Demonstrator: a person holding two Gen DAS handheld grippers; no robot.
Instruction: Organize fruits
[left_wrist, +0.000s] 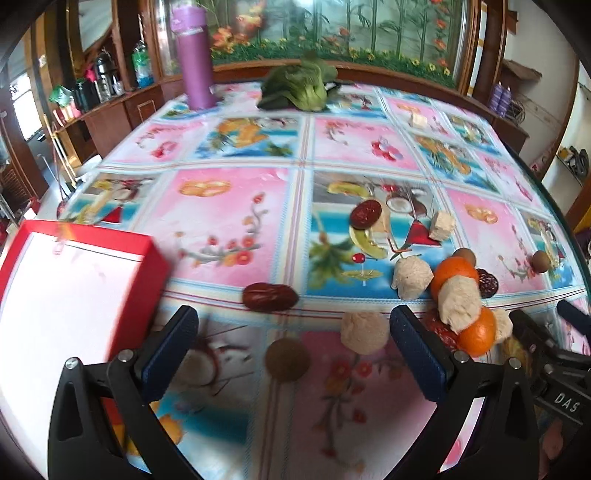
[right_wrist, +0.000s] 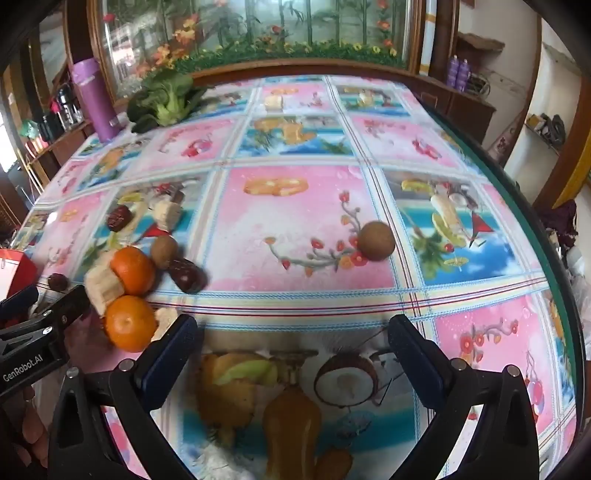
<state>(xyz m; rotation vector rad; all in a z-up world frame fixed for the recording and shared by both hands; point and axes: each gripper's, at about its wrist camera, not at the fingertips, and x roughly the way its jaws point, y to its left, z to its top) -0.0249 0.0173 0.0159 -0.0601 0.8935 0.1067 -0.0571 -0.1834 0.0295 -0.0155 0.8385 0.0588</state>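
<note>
Fruits and pale beige lumps lie scattered on a fruit-print tablecloth. My left gripper is open just above the cloth, with a brown round fruit and a beige lump between its fingers and a red date just ahead. A red box with a white inside sits to its left. Two oranges and more lumps are piled to its right. My right gripper is open over bare cloth. The oranges are to its left and a brown round fruit lies ahead.
A purple bottle and a head of leafy greens stand at the table's far side. The round green table edge curves along the right. Wooden shelves with bottles line the left wall. A hand holds the left gripper.
</note>
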